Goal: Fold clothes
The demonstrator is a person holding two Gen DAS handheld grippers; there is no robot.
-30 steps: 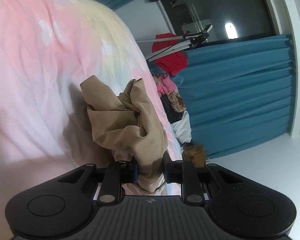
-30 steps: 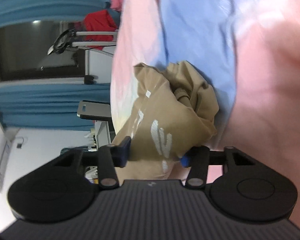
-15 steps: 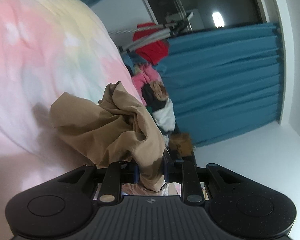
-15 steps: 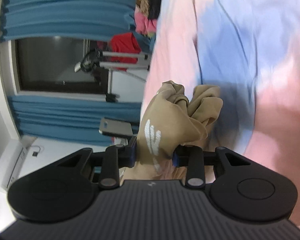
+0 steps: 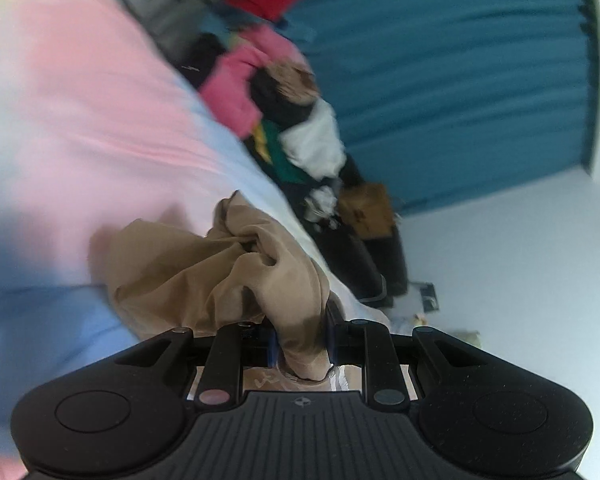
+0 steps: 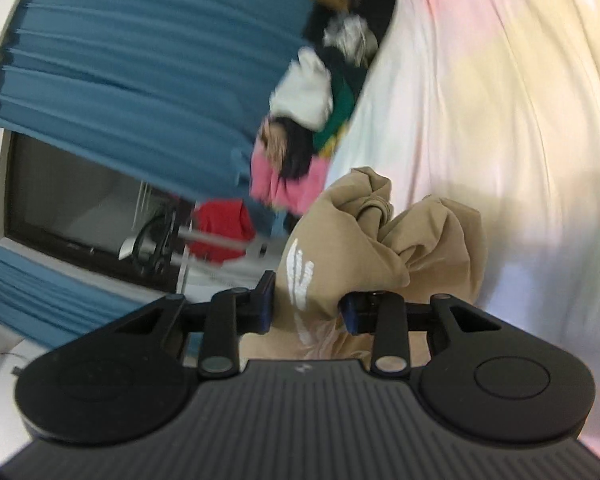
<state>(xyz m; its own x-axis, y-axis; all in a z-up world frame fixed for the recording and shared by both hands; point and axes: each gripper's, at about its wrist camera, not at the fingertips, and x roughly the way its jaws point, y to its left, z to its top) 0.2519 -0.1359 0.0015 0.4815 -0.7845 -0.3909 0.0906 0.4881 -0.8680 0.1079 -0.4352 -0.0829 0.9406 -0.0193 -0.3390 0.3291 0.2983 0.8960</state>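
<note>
A tan garment point(image 5: 220, 276) is bunched up and held above a pastel tie-dye bedsheet point(image 5: 80, 120). My left gripper point(image 5: 300, 340) is shut on a fold of it. In the right wrist view the same tan garment point(image 6: 348, 248) shows a white printed logo, and my right gripper point(image 6: 306, 308) is shut on another bunch of it. The garment hangs crumpled between both grippers, and its full shape is hidden.
A pile of other clothes point(image 5: 284, 120), pink, black, white and green, lies at the bed's far edge; it also shows in the right wrist view point(image 6: 308, 120). Blue curtains point(image 5: 440, 80), a dark window point(image 6: 80, 208) and a red garment on a rack point(image 6: 224, 224) stand behind.
Both grippers have swung with the tan garment, so the clothes pile and curtains now fill more of the views. The right gripper's jaws have closed tighter on the cloth.
</note>
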